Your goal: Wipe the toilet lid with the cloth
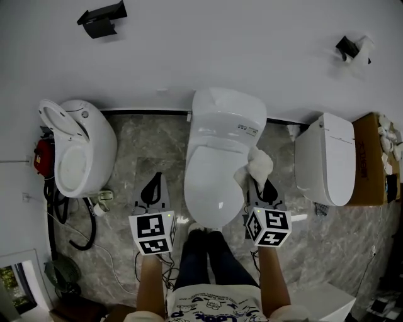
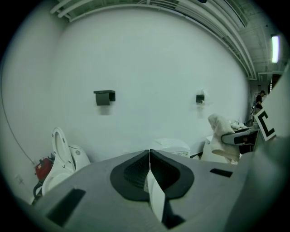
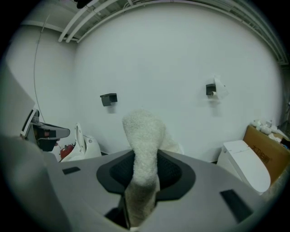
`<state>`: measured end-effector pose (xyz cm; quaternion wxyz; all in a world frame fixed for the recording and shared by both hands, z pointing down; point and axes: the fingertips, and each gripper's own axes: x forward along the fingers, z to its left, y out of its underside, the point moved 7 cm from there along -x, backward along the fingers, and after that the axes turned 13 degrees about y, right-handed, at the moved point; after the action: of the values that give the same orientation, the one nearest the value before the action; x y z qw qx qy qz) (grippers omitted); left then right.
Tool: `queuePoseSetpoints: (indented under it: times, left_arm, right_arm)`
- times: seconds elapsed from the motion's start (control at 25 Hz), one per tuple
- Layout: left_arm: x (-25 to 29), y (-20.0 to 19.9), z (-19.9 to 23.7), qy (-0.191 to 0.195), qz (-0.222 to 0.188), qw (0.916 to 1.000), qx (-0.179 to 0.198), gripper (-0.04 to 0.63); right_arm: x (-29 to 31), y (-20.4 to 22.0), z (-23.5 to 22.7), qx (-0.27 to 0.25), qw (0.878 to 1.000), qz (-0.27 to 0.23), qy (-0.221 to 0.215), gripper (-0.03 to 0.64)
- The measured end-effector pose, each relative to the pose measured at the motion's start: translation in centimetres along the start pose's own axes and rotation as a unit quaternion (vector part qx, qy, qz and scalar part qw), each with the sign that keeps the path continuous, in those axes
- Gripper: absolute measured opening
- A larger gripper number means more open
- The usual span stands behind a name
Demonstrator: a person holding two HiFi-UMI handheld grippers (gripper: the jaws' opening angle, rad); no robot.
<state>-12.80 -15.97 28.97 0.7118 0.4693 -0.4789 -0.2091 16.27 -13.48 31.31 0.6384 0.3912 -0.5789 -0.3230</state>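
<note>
The white toilet with its lid (image 1: 217, 173) down stands in the middle of the head view, against the wall. My right gripper (image 1: 263, 187) is shut on a white cloth (image 1: 256, 165), which bunches out past the jaws beside the lid's right edge. From the right gripper view the cloth (image 3: 144, 154) stands up between the jaws and hides the toilet behind it. My left gripper (image 1: 152, 190) hangs over the floor left of the toilet, jaws shut with nothing in them. In the left gripper view the toilet's tank (image 2: 172, 146) shows just past the jaws.
A second toilet (image 1: 82, 151) with its seat raised stands at the left, with a red object (image 1: 42, 156) and black cables (image 1: 75, 226) beside it. Another closed white toilet (image 1: 327, 160) and a cardboard box (image 1: 371, 160) stand at the right. Two black fixtures (image 1: 101, 17) hang on the wall.
</note>
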Motion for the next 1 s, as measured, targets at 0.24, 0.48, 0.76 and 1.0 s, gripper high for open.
queuePoseSetpoints:
  times: [0.24,0.48,0.76,1.0]
  left_arm:
    - [1.6,2.5,0.6,-0.005,0.024,0.9997,-0.006,0.009]
    - [3.1,4.9,1.7,-0.009,0.039,0.9991,-0.015,0.009]
    - [5.0,8.1,2.7,-0.017,0.061,0.9972,-0.041,0.009]
    - [6.5,10.8,3.2,-0.024,0.074,0.9954,-0.058,0.009]
  right_arm:
    - [3.4,2.3,0.6,-0.016,0.999,0.026,-0.009,0.112]
    - [7.5,4.9,2.1,-0.042,0.998,0.049,-0.020,0.112]
    - [12.5,7.2,4.4,-0.095,0.993,0.064,-0.043,0.113]
    - [16.6,9.3,6.5,-0.143,0.985,0.070,-0.068,0.114]
